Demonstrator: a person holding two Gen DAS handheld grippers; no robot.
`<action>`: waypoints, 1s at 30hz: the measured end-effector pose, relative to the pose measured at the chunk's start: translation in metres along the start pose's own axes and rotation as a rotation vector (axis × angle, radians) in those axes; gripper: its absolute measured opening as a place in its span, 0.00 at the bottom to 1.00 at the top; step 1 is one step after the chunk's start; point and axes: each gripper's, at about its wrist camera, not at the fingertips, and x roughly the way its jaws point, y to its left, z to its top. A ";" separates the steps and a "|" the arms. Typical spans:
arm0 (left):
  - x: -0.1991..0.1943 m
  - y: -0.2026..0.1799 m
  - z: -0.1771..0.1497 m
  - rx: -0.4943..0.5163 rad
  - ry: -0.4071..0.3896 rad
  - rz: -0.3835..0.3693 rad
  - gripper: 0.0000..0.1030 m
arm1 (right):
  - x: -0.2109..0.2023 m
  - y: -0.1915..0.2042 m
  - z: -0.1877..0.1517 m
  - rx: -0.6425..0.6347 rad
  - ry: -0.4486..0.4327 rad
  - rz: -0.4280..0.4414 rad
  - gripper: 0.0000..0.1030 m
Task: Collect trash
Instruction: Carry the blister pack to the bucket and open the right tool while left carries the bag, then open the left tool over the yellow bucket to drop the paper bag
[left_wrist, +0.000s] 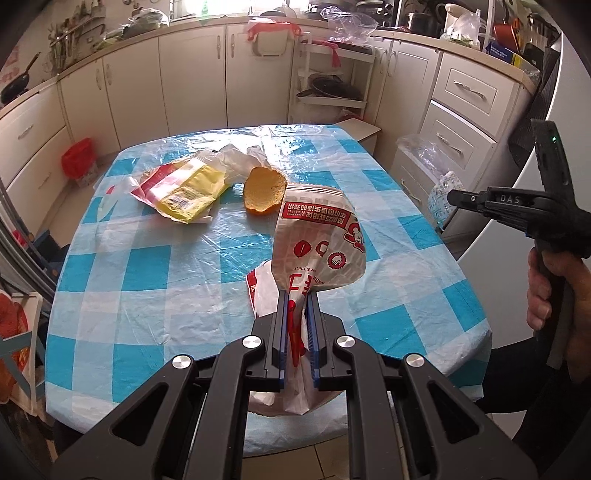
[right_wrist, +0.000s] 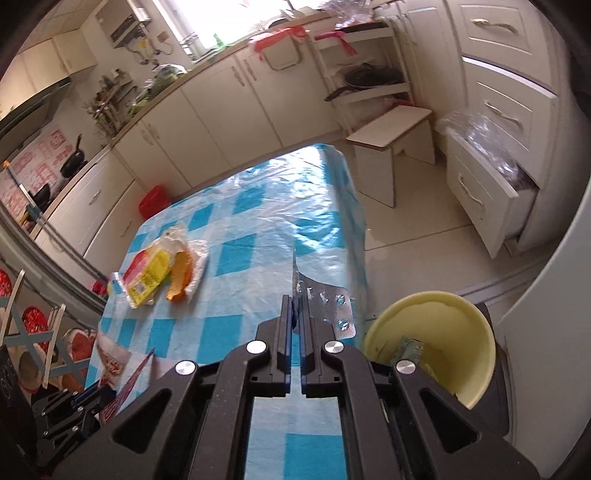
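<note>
Left wrist view: the left gripper (left_wrist: 295, 325) has its fingers (left_wrist: 281, 325) clenched on the neck of a white-and-red paper bag (left_wrist: 317, 243), which stands up above the checked worktop (left_wrist: 147, 280). A second white-and-red wrapper (left_wrist: 264, 291) lies just behind it. Farther off lie a yellow packet (left_wrist: 188, 190) and a bun half (left_wrist: 265, 190), close together. The right gripper (left_wrist: 458, 199) shows at the right edge, held in a hand (left_wrist: 554, 291). I judge the bag should stay pinched and clear of the worktop until the bin is free.

Right wrist view: the right gripper (right_wrist: 295, 310) is clamped on an empty blister strip (right_wrist: 325, 302), held beside the worktop edge and just left of the yellow bin (right_wrist: 476, 365) on the floor. Best to carry the strip over the bin's mouth, then let go; released where it is, it would likely hit the rim or floor. A stool (right_wrist: 391, 129) and an open drawer (right_wrist: 491, 199) stand well apart, not in the way.
</note>
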 end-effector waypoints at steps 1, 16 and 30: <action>0.000 -0.001 0.000 0.001 0.000 -0.004 0.09 | 0.003 -0.011 0.000 0.030 0.009 -0.027 0.04; -0.006 -0.001 0.000 -0.019 -0.002 -0.043 0.09 | 0.023 -0.080 -0.011 0.275 0.044 -0.136 0.39; 0.047 -0.097 0.031 0.038 0.097 -0.241 0.09 | -0.097 -0.026 0.019 0.107 -0.490 -0.146 0.74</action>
